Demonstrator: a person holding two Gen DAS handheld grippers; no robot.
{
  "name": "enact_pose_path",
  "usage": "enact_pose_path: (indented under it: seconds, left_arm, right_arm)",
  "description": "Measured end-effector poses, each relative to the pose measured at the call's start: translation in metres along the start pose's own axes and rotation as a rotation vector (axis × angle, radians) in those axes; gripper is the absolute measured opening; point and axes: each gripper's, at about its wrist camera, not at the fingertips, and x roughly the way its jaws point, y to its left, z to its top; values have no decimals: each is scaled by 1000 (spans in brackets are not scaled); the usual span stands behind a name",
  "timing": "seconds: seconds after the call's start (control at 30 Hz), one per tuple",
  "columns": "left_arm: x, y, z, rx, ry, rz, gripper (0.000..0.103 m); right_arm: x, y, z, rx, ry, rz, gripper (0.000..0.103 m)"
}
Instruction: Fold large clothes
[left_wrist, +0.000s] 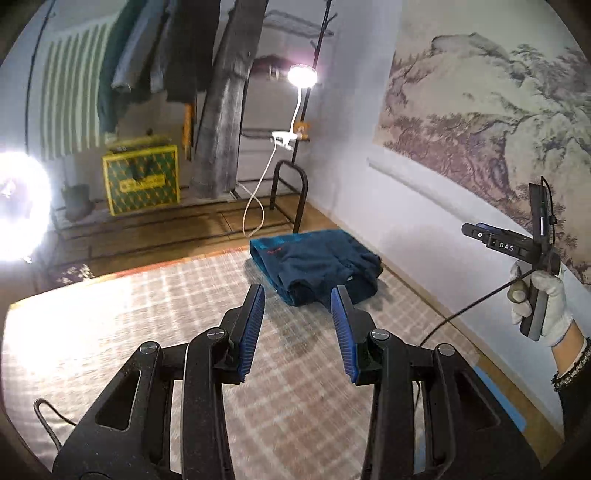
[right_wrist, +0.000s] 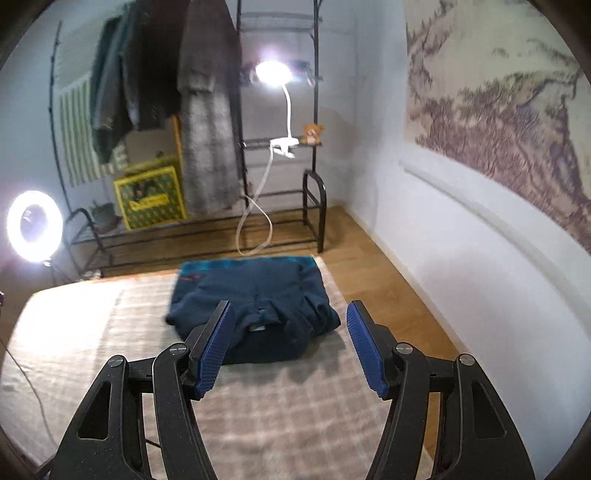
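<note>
A dark blue garment with teal trim (left_wrist: 314, 266) lies folded into a compact bundle on the far right corner of the checked beige mat (left_wrist: 166, 332). It also shows in the right wrist view (right_wrist: 255, 299). My left gripper (left_wrist: 298, 295) is open and empty, held above the mat just short of the bundle. My right gripper (right_wrist: 291, 310) is open and empty, its jaws wide apart above the bundle's near edge. In the left wrist view the right gripper's body (left_wrist: 517, 243) is raised at the far right in a white-gloved hand (left_wrist: 543, 302).
A black clothes rack (right_wrist: 314, 206) with hanging garments (right_wrist: 207, 110) stands behind the mat. A yellow box (right_wrist: 151, 199) sits on its lower shelf. A clip lamp (right_wrist: 273, 74) and a ring light (right_wrist: 35, 225) shine. The white wall (right_wrist: 461, 258) runs along the right.
</note>
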Motion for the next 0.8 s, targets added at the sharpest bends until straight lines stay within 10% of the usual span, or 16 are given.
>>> enact_pose_path:
  seconds: [0.67, 0.8]
  left_arm:
    - [-194, -82, 0, 94, -169, 43, 52]
    - [-213, -86, -7, 98, -187, 48, 68]
  right_arm:
    - [-194, 13, -15, -50, -145, 29, 63]
    - [-210, 11, -23, -33, -148, 20, 65]
